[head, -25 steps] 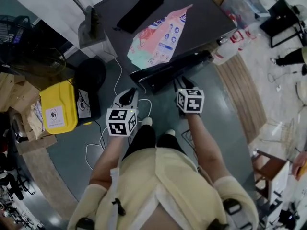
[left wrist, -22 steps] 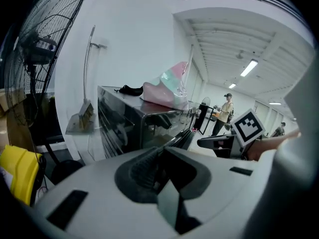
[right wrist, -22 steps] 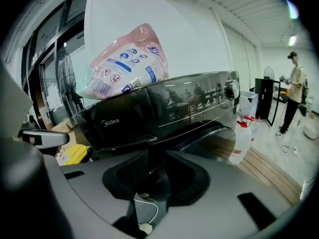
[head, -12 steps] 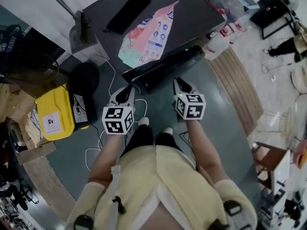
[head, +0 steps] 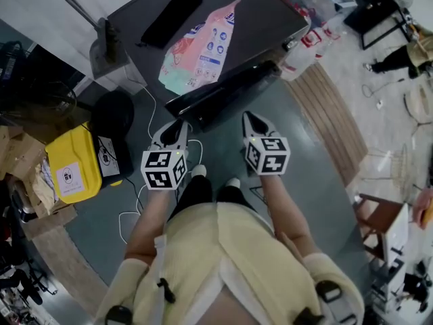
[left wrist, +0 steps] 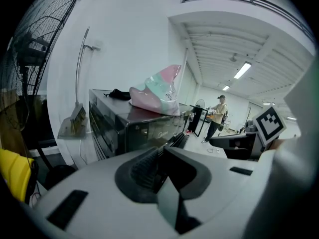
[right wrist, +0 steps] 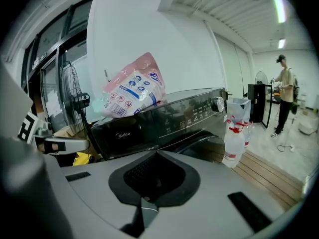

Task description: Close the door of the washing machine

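Head view: door [head: 223,95] just past R hand-held gripper [head: 252,122].

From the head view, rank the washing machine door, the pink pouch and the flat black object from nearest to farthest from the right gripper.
1. Washing machine door, just ahead of the right gripper.
2. Pink pouch, on the machine's top, beyond the door.
3. Flat black object, at the top's far left.

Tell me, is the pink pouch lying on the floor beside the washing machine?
No, the pink pouch lies flat on the dark top of the washing machine, not on the floor.
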Action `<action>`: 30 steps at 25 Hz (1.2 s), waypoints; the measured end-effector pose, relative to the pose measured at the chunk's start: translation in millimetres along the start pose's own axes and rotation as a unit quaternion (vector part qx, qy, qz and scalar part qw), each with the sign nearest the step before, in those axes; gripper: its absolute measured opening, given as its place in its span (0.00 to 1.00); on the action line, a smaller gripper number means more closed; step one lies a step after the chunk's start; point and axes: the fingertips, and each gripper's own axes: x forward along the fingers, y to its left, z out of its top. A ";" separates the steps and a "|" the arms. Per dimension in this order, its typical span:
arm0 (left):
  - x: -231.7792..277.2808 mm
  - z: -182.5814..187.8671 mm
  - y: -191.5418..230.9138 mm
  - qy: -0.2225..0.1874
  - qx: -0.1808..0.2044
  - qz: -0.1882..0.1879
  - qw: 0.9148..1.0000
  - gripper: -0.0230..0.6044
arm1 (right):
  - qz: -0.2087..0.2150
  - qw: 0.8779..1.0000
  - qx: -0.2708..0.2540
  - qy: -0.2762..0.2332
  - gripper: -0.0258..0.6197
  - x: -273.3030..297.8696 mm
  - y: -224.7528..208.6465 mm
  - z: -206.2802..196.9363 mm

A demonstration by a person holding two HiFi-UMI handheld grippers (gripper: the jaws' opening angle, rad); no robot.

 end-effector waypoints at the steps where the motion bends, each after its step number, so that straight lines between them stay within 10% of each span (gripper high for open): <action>1: -0.1 1.2 -1.3 -0.001 0.002 -0.001 1.000 0.09 | 0.001 1.000 0.000 -0.002 0.05 -1.6 0.8 0.6; 30: 4.0 -5.8 -30.4 0.015 0.016 -0.039 0.999 0.09 | -0.005 0.999 0.028 -0.039 0.05 -31.7 -3.1 9.9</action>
